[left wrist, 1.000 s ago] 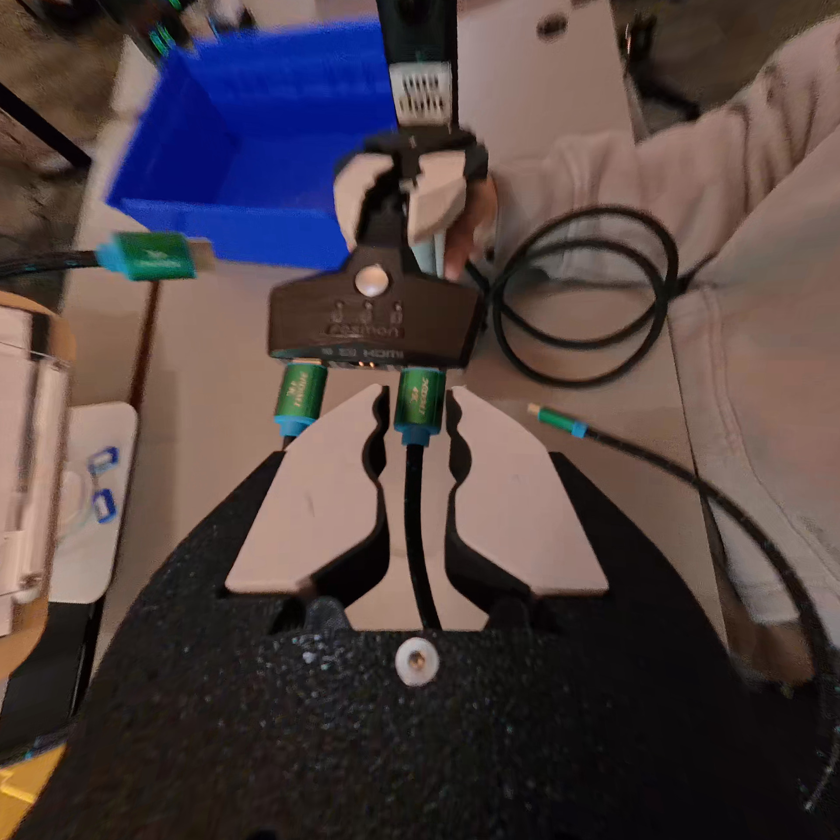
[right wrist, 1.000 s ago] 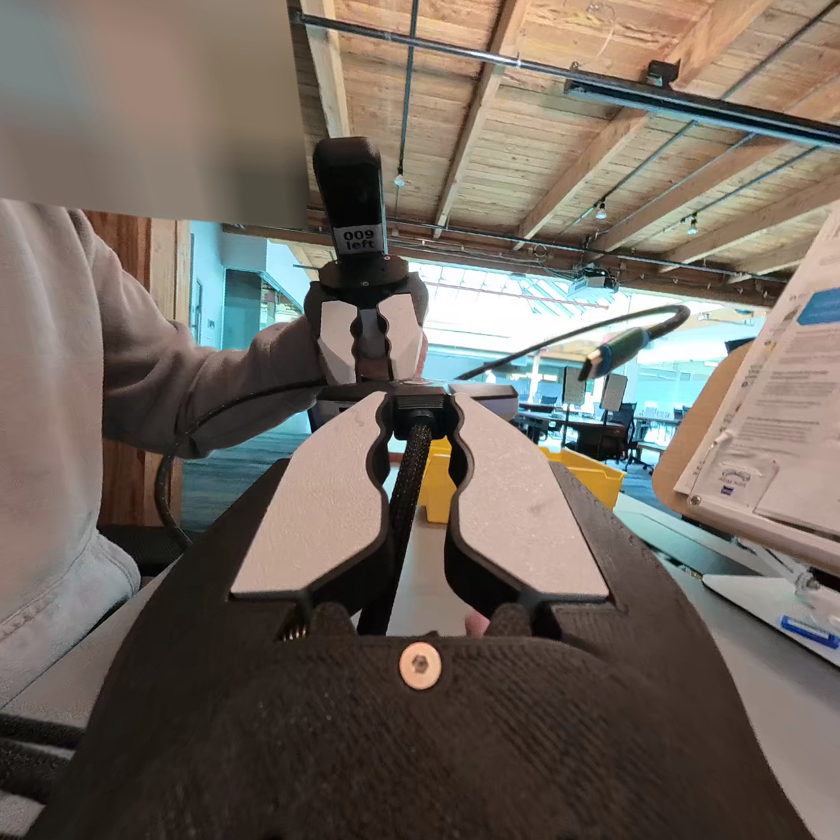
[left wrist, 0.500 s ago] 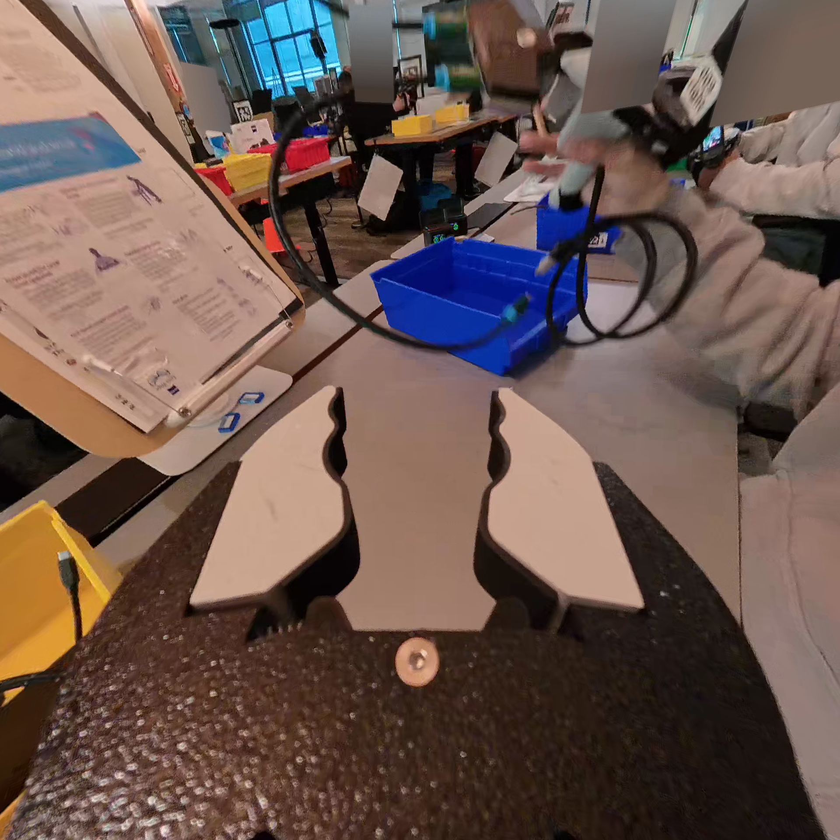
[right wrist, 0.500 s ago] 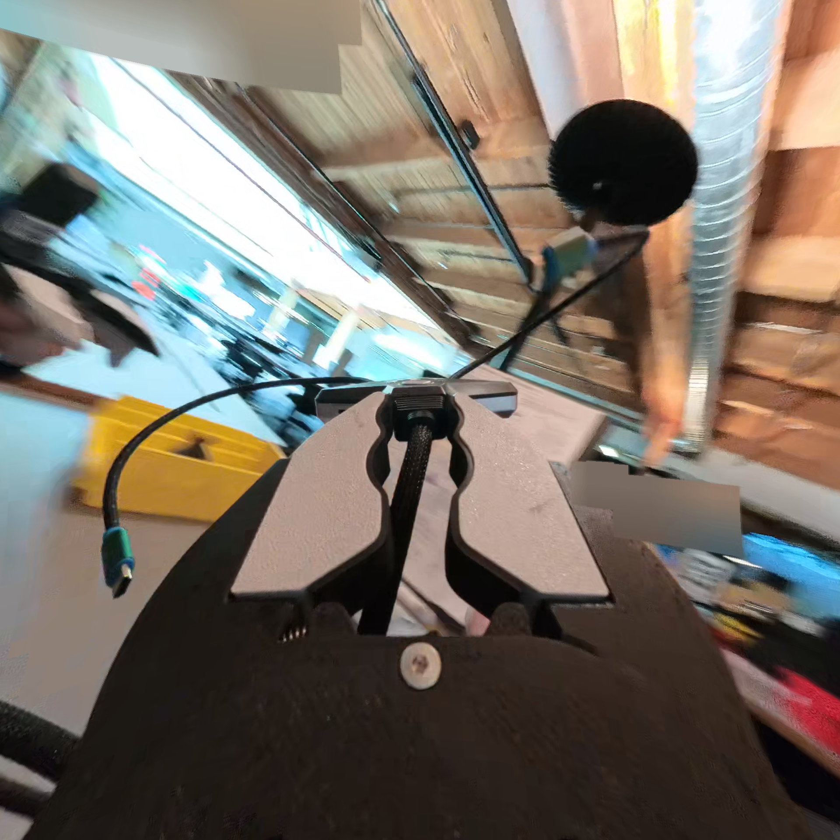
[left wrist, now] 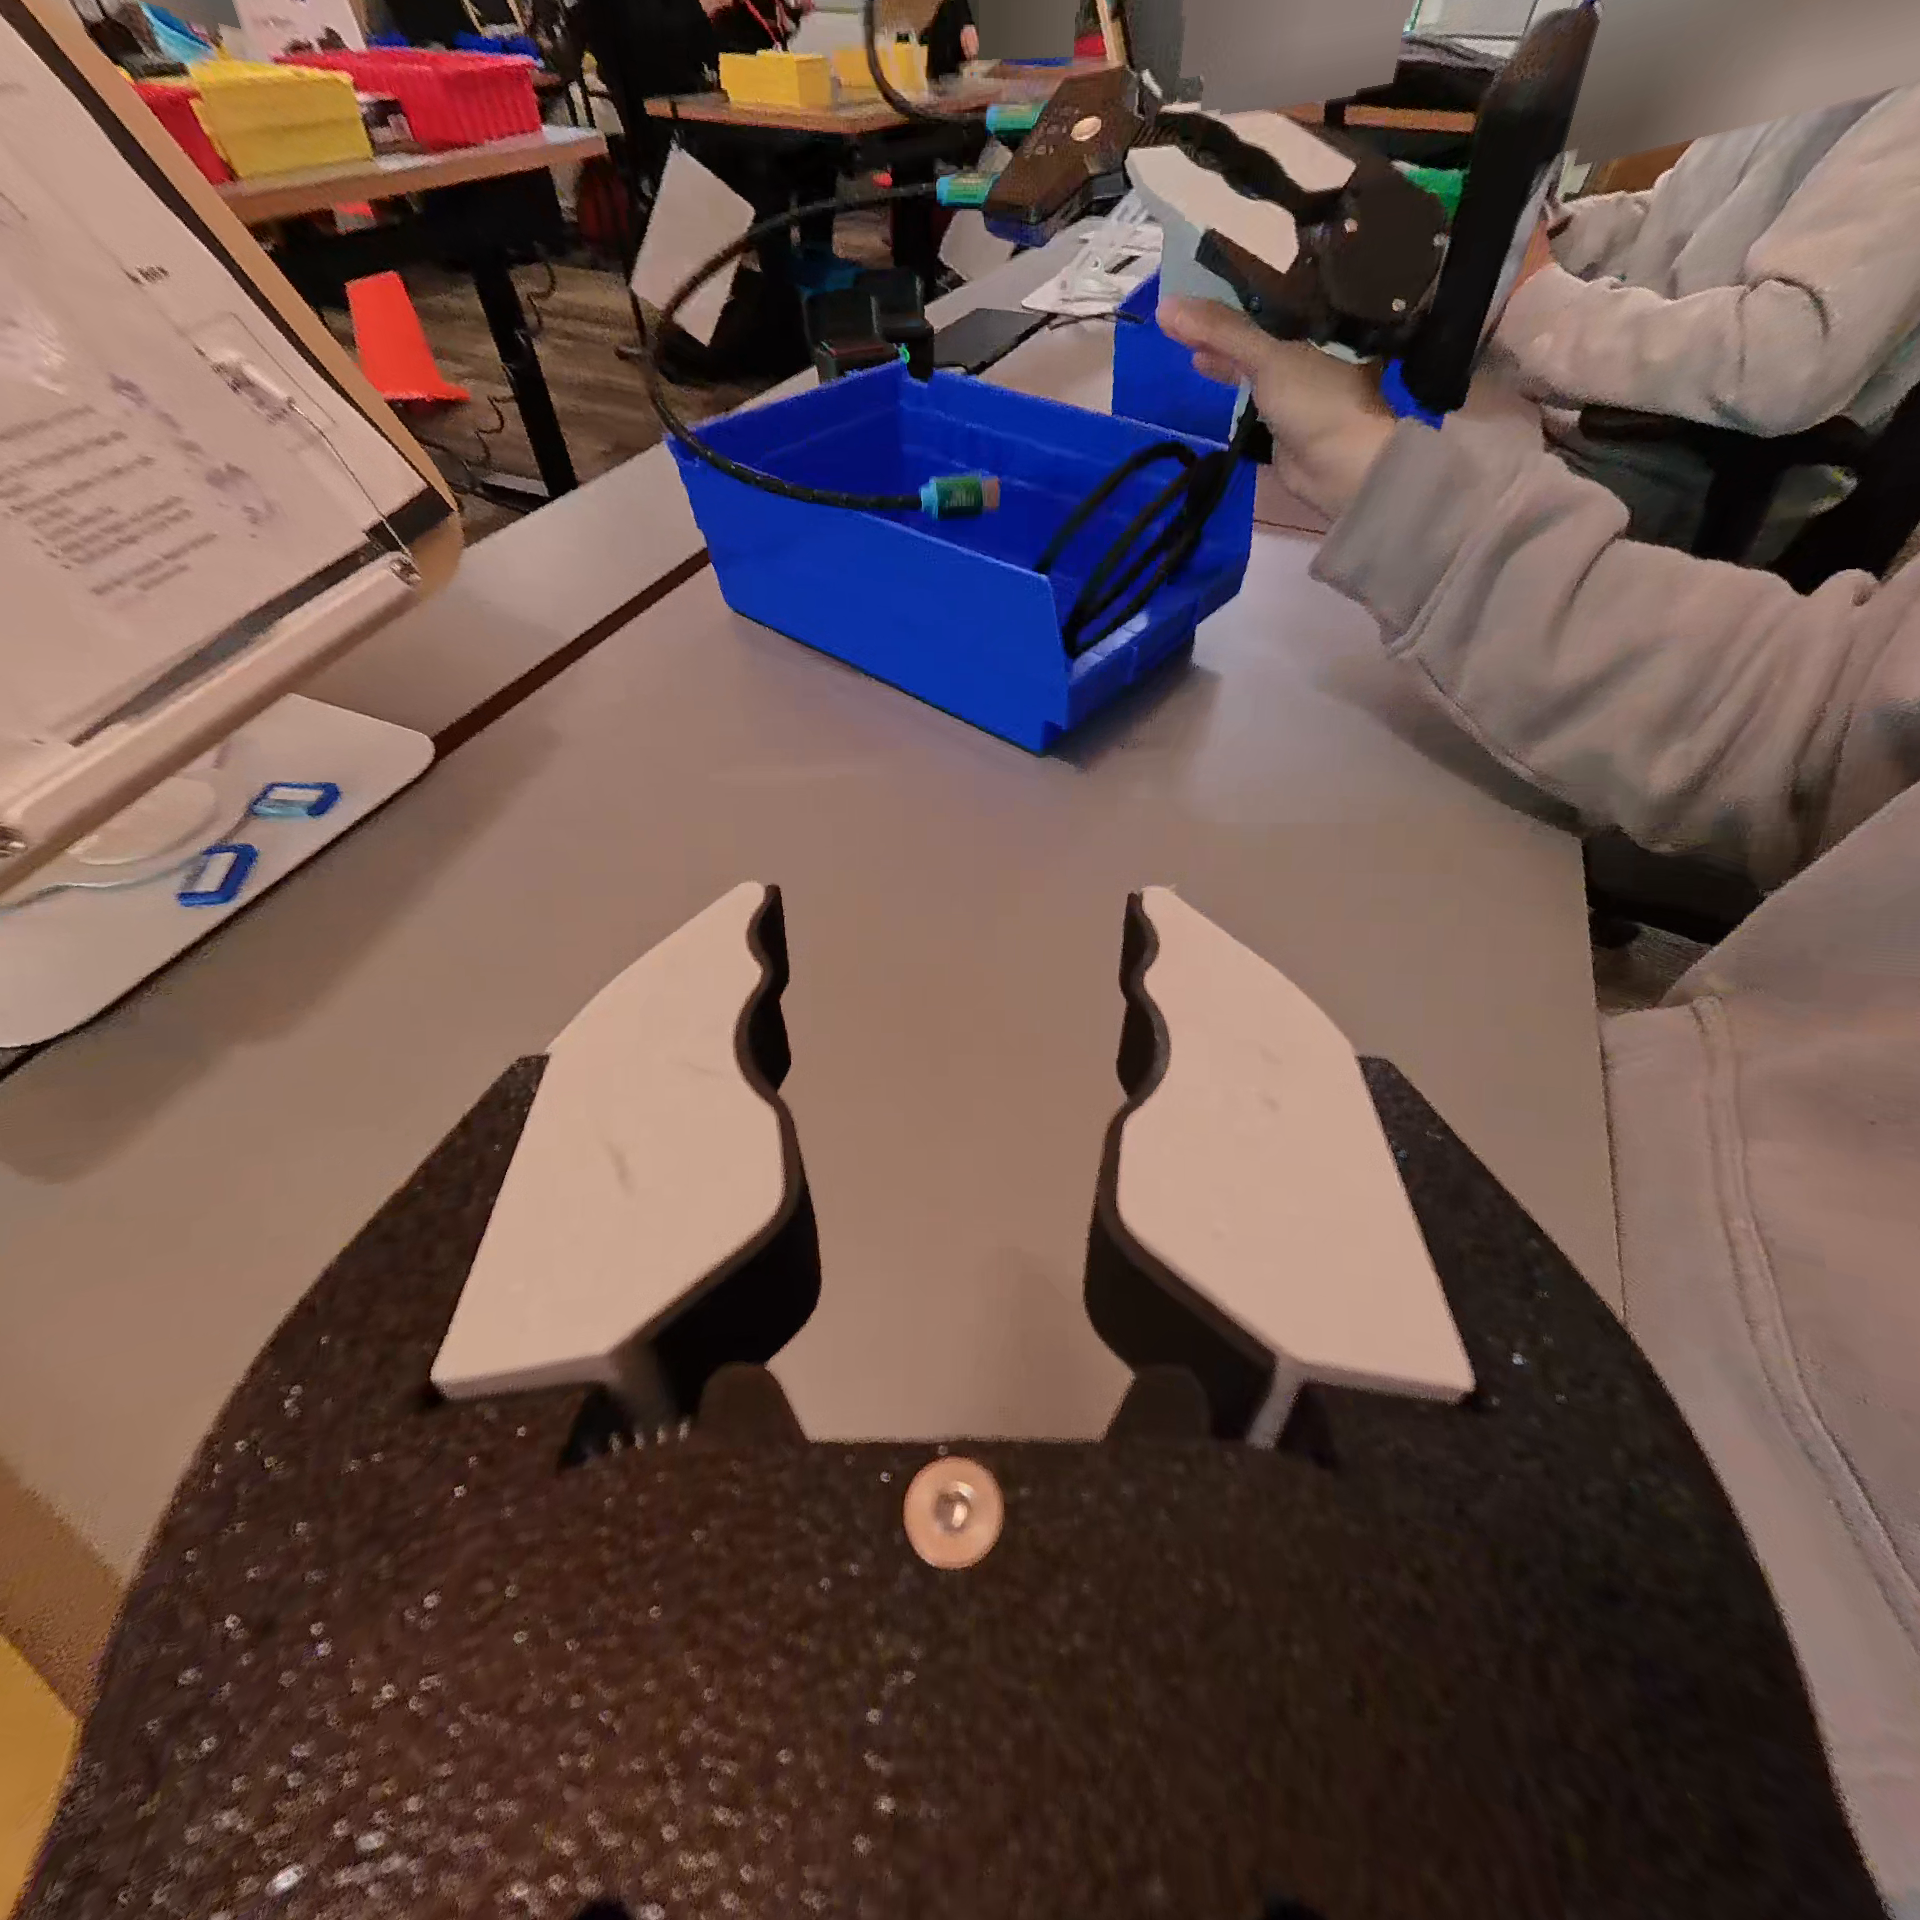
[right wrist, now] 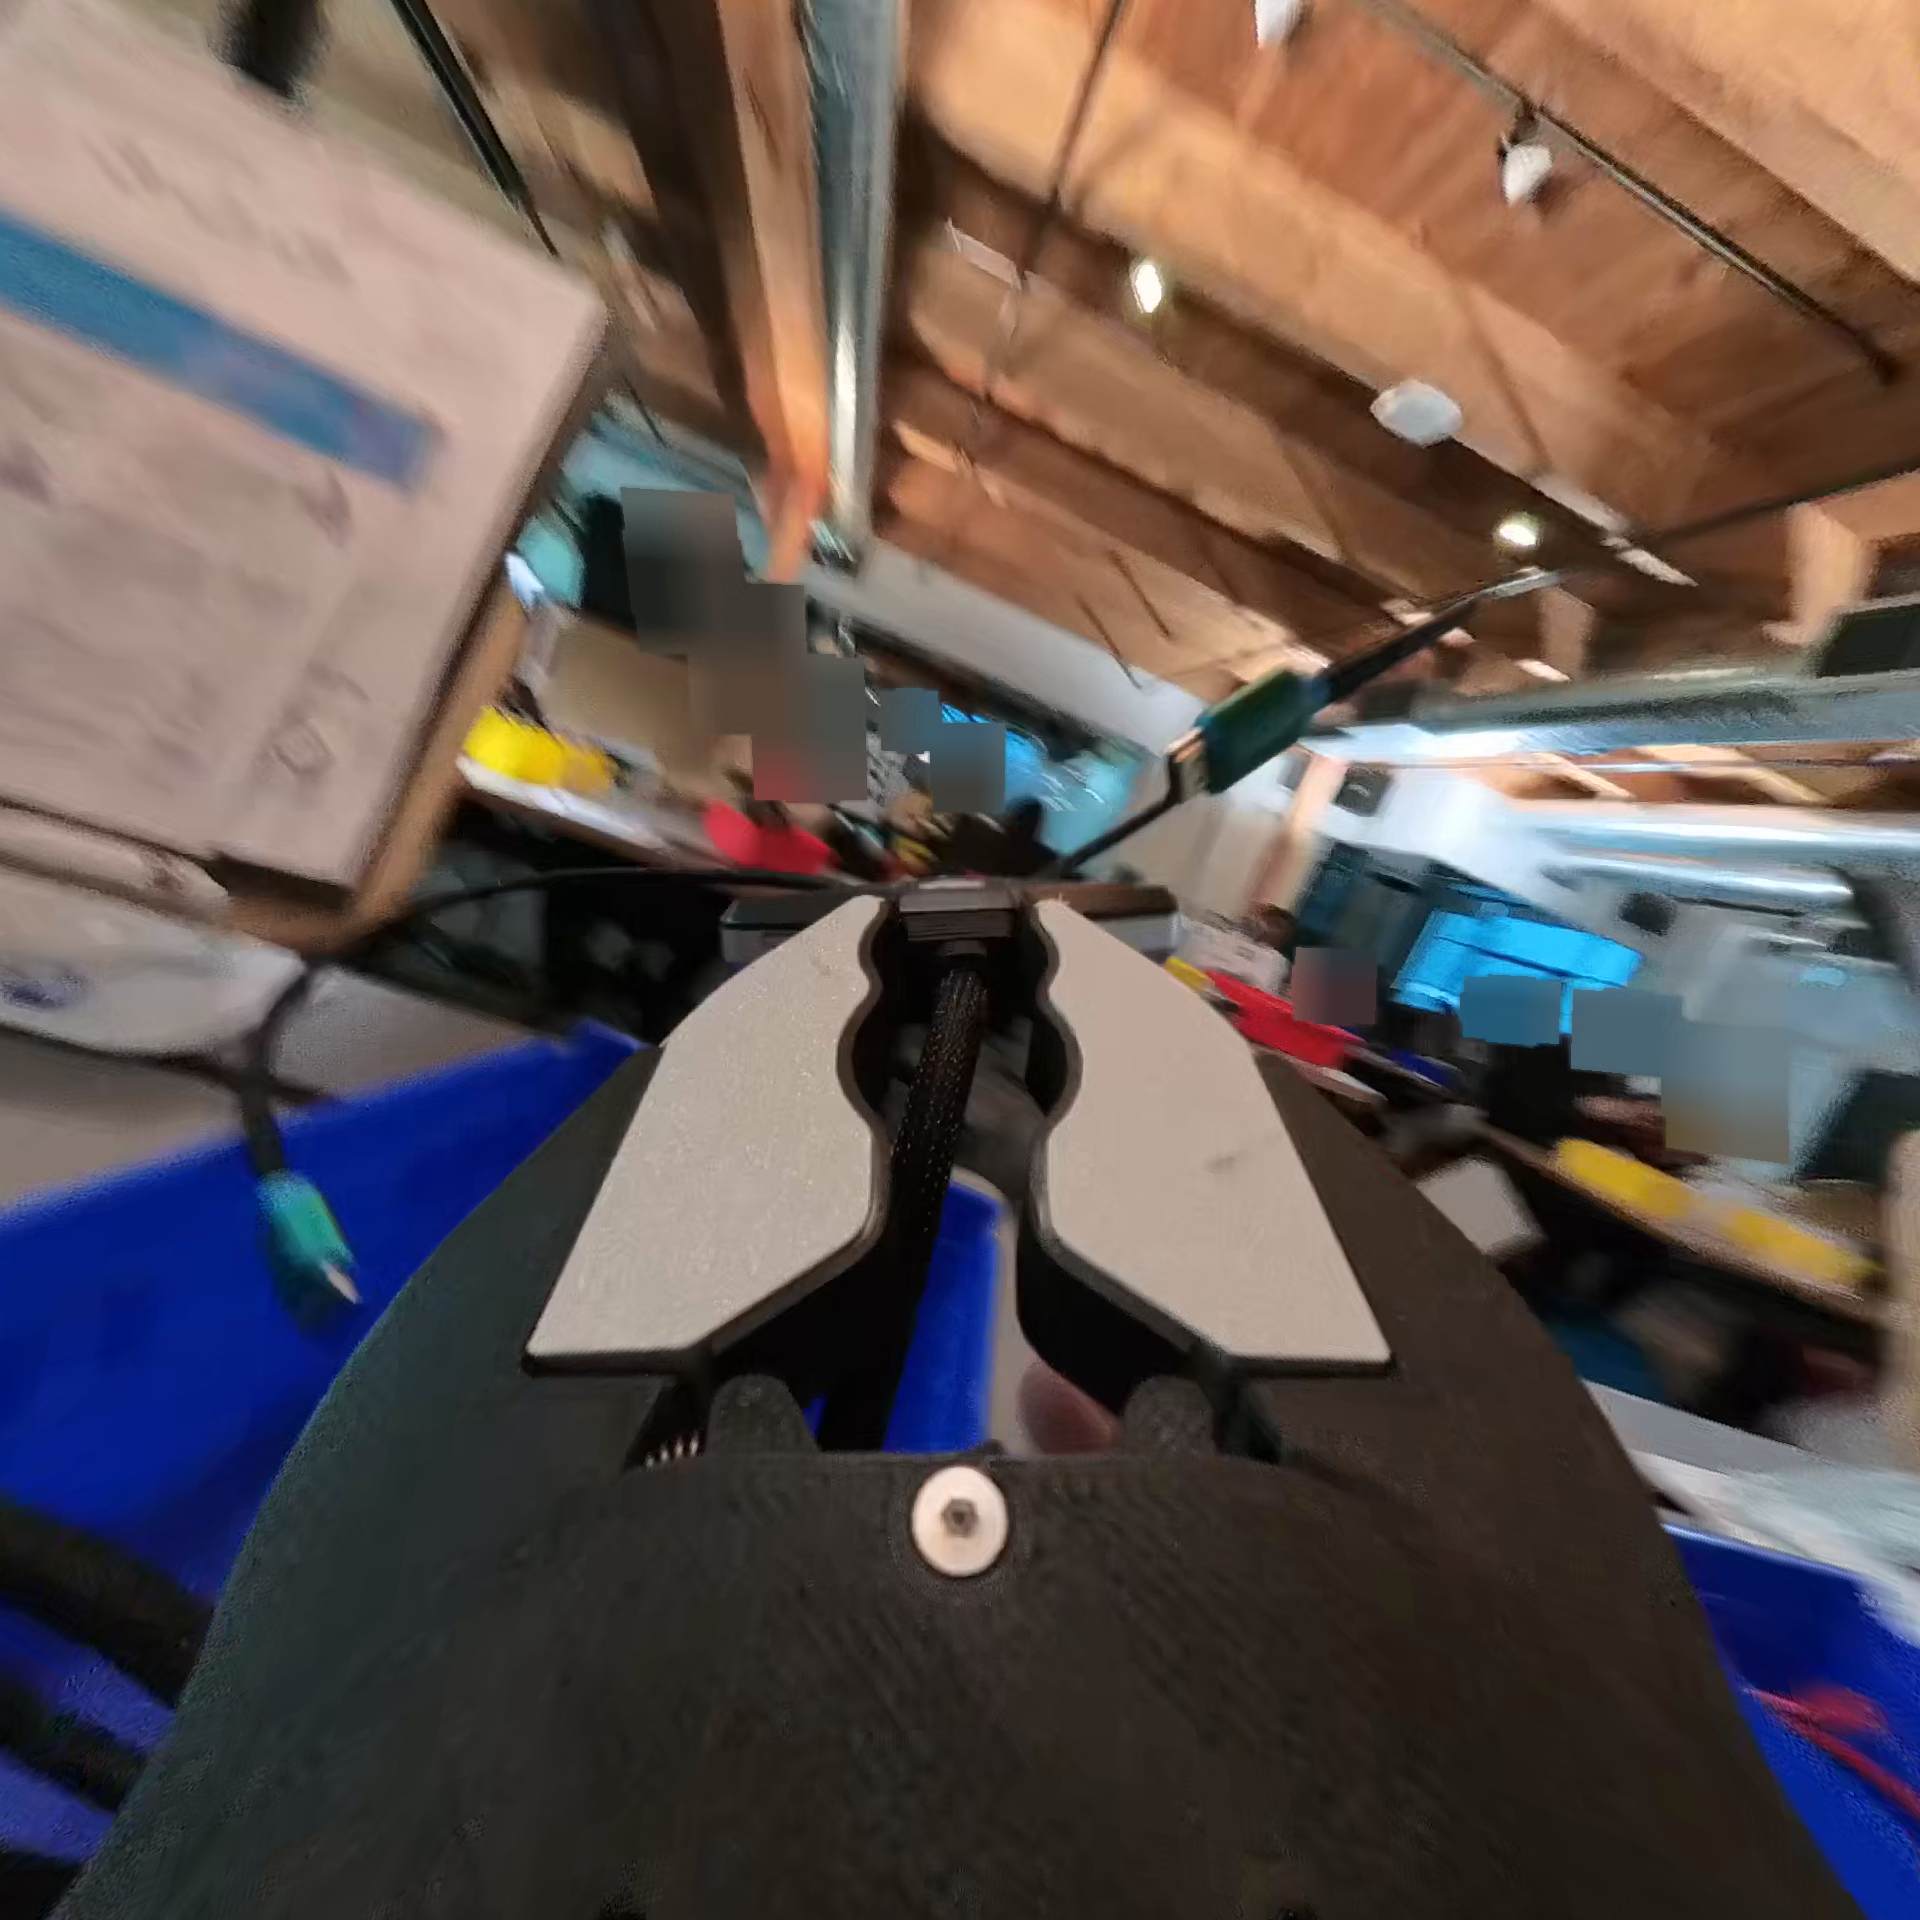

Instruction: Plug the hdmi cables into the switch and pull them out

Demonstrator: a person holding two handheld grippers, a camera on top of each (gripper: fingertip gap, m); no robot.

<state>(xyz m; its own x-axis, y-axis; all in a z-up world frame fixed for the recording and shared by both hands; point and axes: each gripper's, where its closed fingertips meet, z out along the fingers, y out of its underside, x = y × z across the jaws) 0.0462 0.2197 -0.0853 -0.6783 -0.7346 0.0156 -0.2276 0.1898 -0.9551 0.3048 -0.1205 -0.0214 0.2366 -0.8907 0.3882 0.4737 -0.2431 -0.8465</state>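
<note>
Left gripper (left wrist: 951, 904) hangs over the grey table (left wrist: 935, 810) w/ fingers spread wide, nothing between them. At approx 1 o'clock in the left wrist view, the right gripper (left wrist: 1184, 166) is raised above the blue bin (left wrist: 935, 592), clamped on the black switch (left wrist: 1075, 145) at its cable end. Green plugs sit in the switch's far edge; one cable (left wrist: 748, 457) loops down w/ its loose plug (left wrist: 961, 497) hanging inside the bin. Right wrist view: fingers pinch the switch's neck (right wrist: 951, 914), braided lead running back between them; blurry.
</note>
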